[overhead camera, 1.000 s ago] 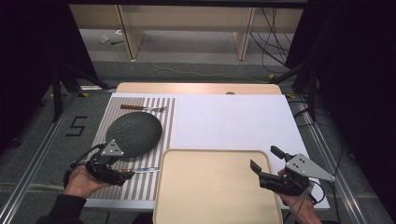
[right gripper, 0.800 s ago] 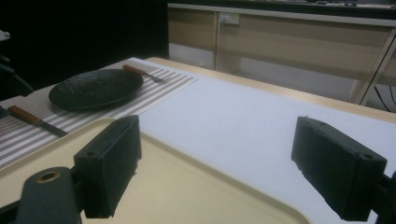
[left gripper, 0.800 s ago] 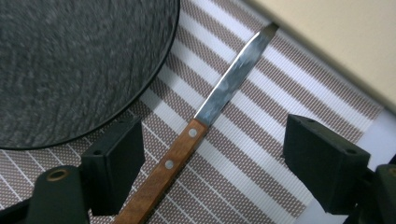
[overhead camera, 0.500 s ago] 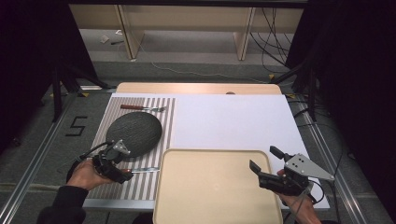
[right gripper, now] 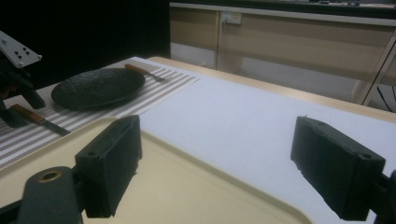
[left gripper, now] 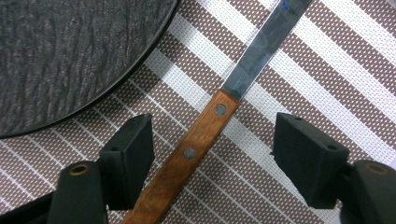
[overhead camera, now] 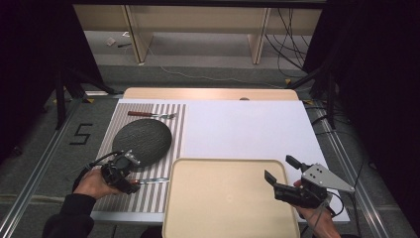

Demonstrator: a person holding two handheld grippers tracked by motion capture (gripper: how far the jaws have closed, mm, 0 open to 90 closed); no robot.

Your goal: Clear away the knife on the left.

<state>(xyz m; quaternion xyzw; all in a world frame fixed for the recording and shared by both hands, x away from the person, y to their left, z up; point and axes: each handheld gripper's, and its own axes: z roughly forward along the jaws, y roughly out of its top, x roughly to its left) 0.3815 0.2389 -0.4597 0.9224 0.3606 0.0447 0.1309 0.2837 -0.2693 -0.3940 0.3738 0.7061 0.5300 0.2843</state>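
The table point(overhead camera: 247, 129) in front of me is covered by a white sheet, with a bare wooden strip along its far edge. Near me, in the middle, lies a large beige tray point(overhead camera: 223, 198), empty, its left rim just beside the striped placemat point(overhead camera: 148, 198) that covers the table's left part. On that mat sits a dark, textured round plate point(overhead camera: 142, 140), and beyond the plate, at the mat's far end, lies a fork point(overhead camera: 151, 115) with a wooden handle. On the near side of the plate, apart from its rim, a knife point(left gripper: 219, 116) with a riveted wooden handle lies flat on the stripes, blade pointing toward the tray. My left gripper point(left gripper: 212, 156) is down over that knife, jaws spread wide to either side of the handle, neither jaw touching the wood. My right gripper point(right gripper: 233, 163) hovers at the tray's right near corner, jaws likewise wide apart with nothing between them, pointing across the tray toward the plate.
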